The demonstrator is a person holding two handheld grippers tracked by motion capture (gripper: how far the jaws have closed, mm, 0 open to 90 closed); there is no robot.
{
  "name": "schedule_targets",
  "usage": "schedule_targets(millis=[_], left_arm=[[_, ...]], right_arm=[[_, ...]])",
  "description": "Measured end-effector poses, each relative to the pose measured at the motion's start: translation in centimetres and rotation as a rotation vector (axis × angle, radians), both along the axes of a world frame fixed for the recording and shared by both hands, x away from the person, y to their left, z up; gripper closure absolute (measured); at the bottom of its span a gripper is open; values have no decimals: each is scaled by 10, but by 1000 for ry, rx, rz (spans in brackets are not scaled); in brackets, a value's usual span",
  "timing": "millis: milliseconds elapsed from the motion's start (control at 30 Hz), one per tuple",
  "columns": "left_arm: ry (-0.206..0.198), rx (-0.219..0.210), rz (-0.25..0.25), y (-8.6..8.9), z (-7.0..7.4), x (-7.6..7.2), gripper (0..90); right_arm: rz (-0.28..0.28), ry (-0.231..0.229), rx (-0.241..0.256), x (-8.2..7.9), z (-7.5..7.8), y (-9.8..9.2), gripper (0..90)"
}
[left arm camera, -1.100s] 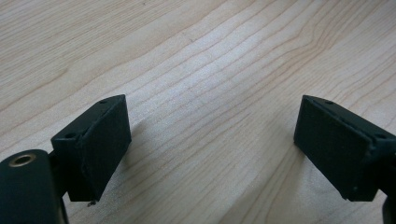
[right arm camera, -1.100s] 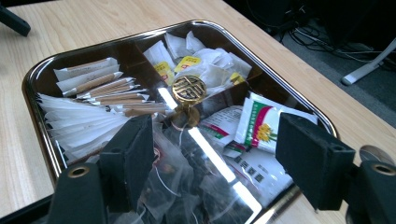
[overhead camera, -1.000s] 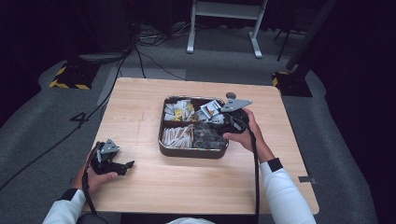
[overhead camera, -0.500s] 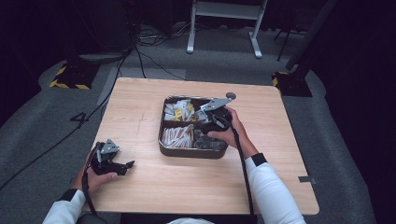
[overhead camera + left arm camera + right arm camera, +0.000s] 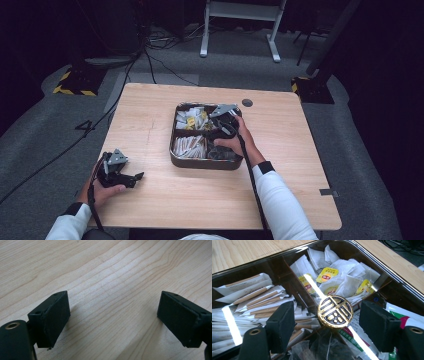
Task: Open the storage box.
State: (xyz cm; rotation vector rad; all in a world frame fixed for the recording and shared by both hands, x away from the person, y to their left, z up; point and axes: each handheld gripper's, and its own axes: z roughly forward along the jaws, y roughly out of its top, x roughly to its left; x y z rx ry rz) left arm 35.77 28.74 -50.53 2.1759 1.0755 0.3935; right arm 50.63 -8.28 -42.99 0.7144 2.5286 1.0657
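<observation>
A dark square tray with four compartments sits mid-table. It holds white tea bags with yellow tags, paper-wrapped sticks, dark mesh bags and printed packets. A round gold knob stands at the tray's centre, and bright streaks suggest a clear lid under it. My right gripper is open, one jaw on each side of the knob, apart from it; in the high view the right gripper hovers over the tray. My left gripper rests open near the table's front left, with bare wood between the jaws of the left gripper.
The wooden table has a small dark round port behind the tray. Cables and a white metal stand lie on the grey floor beyond the far edge.
My right hand has carried its gripper leftward from the tray's right rim to over the tray's centre. The left gripper has stayed where it was.
</observation>
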Motion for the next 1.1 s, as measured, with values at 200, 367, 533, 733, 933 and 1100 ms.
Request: schedule_targets(millis=[200, 367, 533, 733, 933, 1100], left_arm=[[-1, 1, -1, 0, 0, 0, 115], [-2, 1, -1, 0, 0, 0, 115], [-4, 2, 0, 0, 0, 0, 115], [-4, 3, -1, 0, 0, 0, 115], [-5, 3, -1, 0, 0, 0, 115], [-6, 4, -2, 1, 0, 0, 116]], right_arm=[[-22, 19, -11, 6, -4, 3, 301], [-37, 32, 1, 11, -5, 6, 387], [-30, 37, -5, 11, -6, 11, 474], [-51, 48, 1, 13, -5, 9, 583], [-52, 48, -13, 13, -4, 9, 588], [-56, 42, -20, 11, -3, 10, 589]])
